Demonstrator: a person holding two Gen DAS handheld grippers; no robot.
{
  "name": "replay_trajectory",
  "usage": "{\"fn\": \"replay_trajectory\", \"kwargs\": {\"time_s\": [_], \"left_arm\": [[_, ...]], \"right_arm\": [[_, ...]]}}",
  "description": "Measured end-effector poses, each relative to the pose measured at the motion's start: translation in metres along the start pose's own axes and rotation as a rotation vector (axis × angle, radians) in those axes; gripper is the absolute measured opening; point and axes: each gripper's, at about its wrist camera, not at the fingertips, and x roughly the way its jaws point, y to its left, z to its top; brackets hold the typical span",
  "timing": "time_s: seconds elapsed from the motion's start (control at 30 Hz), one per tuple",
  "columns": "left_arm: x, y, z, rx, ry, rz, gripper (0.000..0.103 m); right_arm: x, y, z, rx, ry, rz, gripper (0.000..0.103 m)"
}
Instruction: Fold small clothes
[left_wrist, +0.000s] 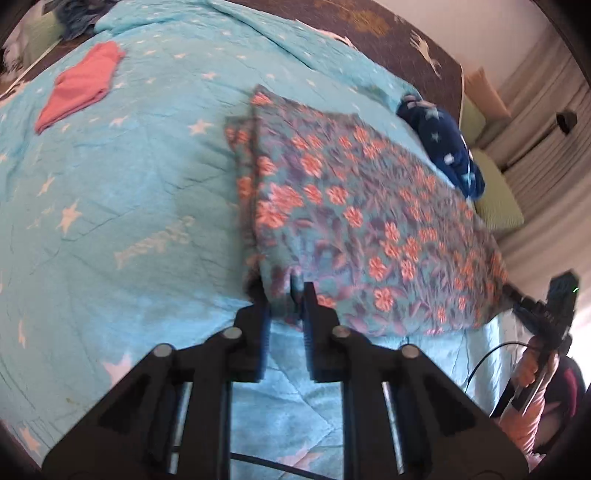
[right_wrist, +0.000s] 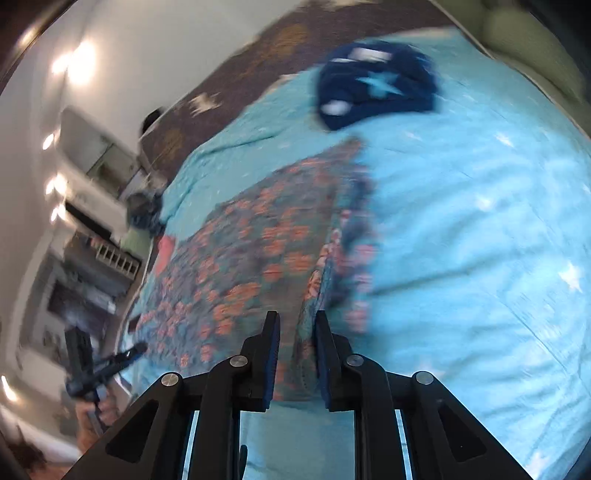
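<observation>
A floral teal garment with pink flowers (left_wrist: 354, 221) lies spread on the light blue star bedspread (left_wrist: 122, 192). My left gripper (left_wrist: 286, 291) is shut on the garment's near left corner. In the right wrist view the same floral garment (right_wrist: 251, 266) stretches away to the left, and my right gripper (right_wrist: 295, 325) is shut on its near right edge. The right gripper also shows in the left wrist view (left_wrist: 532, 310) at the garment's far right corner. The left gripper shows in the right wrist view (right_wrist: 125, 356). The right view is blurred by motion.
A folded pink garment (left_wrist: 81, 85) lies at the far left of the bed. A crumpled navy star-print garment (left_wrist: 447, 147) lies beyond the floral one, also in the right wrist view (right_wrist: 373, 85). Green pillows (left_wrist: 495, 188) and curtains stand at the right.
</observation>
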Motion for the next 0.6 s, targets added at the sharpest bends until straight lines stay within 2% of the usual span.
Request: {"fn": "replay_trajectory", "kwargs": {"time_s": [0.07,0.13,0.27,0.37,0.47,0.6], "left_arm": [[-0.003,-0.005,0.002,0.012,-0.014,0.008,0.015],[-0.005,-0.005,0.003,0.009,-0.017,0.003,0.015],[-0.005,-0.001,0.002,-0.006,-0.010,-0.001,0.015],[-0.003,0.000,0.001,-0.008,-0.003,0.005,0.016],[-0.001,-0.001,0.002,-0.004,0.003,0.013,0.016],[0.000,-0.003,0.002,0.005,0.002,0.025,0.016]], "right_arm": [[0.007,0.030,-0.002,-0.101,0.030,0.057,0.013],[0.011,0.043,-0.003,-0.134,0.051,0.084,0.014],[0.005,0.010,0.006,-0.005,0.036,0.062,0.016],[-0.009,-0.031,0.011,0.150,-0.011,-0.033,0.016],[-0.006,-0.063,0.013,0.284,0.024,-0.189,0.018],[0.008,-0.067,0.014,0.277,0.086,-0.195,0.020]]}}
